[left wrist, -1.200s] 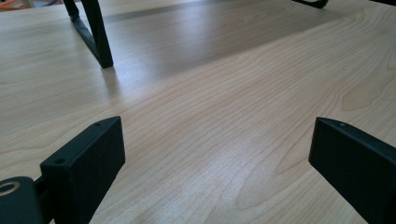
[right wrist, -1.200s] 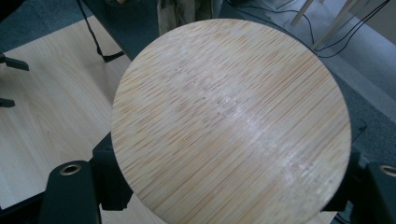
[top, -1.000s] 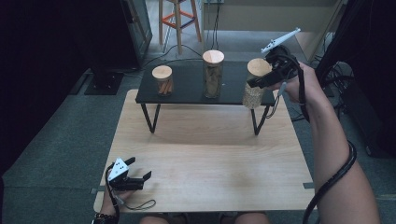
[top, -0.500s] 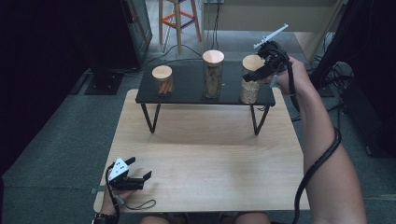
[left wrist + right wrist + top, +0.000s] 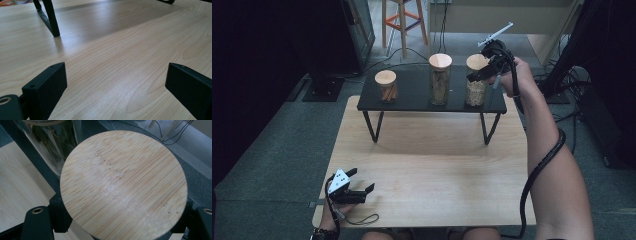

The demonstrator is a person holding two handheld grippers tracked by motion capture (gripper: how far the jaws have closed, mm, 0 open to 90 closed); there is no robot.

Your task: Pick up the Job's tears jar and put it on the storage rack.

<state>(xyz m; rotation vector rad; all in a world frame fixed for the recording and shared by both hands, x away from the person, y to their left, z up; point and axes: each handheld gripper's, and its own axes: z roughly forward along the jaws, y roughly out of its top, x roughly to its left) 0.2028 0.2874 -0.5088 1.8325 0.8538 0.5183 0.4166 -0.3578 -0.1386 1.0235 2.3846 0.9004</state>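
Table [image 5: 422,170]; at 12 o'clock a black shelf [image 5: 412,97] carrying three jars. Right jar [image 5: 475,80], at the shelf's 3 o'clock end, sits between the right gripper's [image 5: 479,76] jaws, closed around it below the lid [image 5: 123,182]. Risk: near the edge, a tilted lift could tip it off or knock the middle jar [image 5: 440,77]. Left gripper [image 5: 357,192], at 7 o'clock, rests with jaws spread, empty

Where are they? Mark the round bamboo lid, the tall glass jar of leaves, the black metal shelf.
round bamboo lid [image 5: 123,182], right gripper view, top face
tall glass jar of leaves [image 5: 440,87], high view, glass wall
black metal shelf [image 5: 412,97], high view, bare top
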